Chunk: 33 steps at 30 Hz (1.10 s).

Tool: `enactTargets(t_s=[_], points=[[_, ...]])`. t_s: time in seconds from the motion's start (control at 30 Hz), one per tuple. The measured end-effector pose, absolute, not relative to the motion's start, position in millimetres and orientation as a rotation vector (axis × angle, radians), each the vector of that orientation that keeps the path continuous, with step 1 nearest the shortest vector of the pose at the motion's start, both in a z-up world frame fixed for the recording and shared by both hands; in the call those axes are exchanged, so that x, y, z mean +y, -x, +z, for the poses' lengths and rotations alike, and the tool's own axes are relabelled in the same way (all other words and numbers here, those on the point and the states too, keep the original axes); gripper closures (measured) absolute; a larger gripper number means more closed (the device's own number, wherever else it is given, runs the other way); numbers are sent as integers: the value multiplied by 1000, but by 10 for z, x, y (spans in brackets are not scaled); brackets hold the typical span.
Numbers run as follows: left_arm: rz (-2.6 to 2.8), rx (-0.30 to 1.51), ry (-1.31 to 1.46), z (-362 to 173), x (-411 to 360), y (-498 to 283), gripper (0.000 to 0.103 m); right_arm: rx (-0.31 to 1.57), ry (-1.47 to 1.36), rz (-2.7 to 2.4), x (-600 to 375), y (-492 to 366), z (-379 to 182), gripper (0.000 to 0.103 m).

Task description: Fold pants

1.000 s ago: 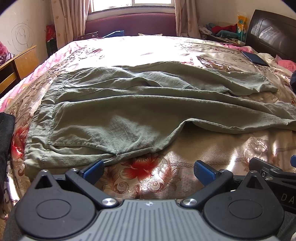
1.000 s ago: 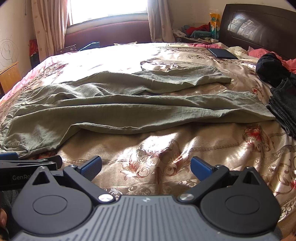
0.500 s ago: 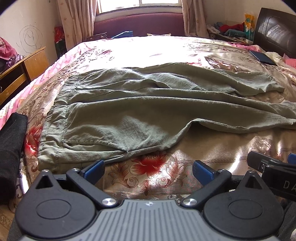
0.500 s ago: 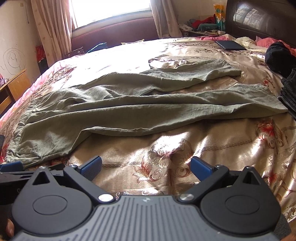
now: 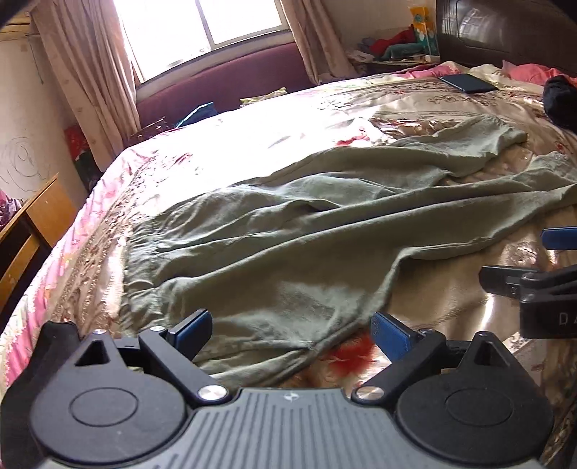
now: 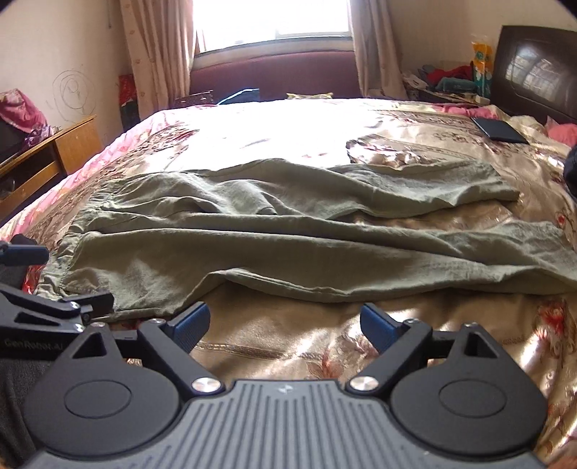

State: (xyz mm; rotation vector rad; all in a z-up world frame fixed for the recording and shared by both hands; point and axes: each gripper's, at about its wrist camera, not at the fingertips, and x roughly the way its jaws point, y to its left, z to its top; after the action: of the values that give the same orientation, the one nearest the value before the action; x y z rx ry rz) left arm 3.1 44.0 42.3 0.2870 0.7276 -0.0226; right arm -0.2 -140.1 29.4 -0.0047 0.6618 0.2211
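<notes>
Olive pants point(image 5: 306, 231) spread rumpled across the floral bedspread point(image 6: 450, 346), both grippers above their near edge.
Left gripper point(image 5: 292, 333) gapes wide over the hem; right gripper point(image 6: 285, 324), jaws just narrowed yet wide, holds nothing. The far leg's cuff runs out of the right wrist view; glare hides the bedspread's far side.

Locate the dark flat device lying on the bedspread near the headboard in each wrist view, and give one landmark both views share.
Left wrist view: the dark flat device lies at upper right, on the bedspread beyond the far leg of the green pants.
Right wrist view: it lies at right, above the middle, beyond the same leg.
Shared landmark: the bright window behind the bed.
</notes>
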Motion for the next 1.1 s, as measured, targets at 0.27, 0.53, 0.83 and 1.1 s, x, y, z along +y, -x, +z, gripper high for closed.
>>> enactTargets(t_s=[0.27, 0.53, 0.83, 1.1], points=[[81, 882, -138, 375, 1657, -21, 16, 645, 248, 585, -484, -331, 373, 29], [-61, 965, -92, 20, 1806, 13, 48, 686, 443, 882, 450, -346, 408, 30], [-202, 936, 22, -29, 2181, 4, 73, 911, 588, 951, 920, -367, 15, 91], [-135, 887, 34, 190, 2572, 167, 82, 969, 467, 1073, 1344, -211, 90, 96]])
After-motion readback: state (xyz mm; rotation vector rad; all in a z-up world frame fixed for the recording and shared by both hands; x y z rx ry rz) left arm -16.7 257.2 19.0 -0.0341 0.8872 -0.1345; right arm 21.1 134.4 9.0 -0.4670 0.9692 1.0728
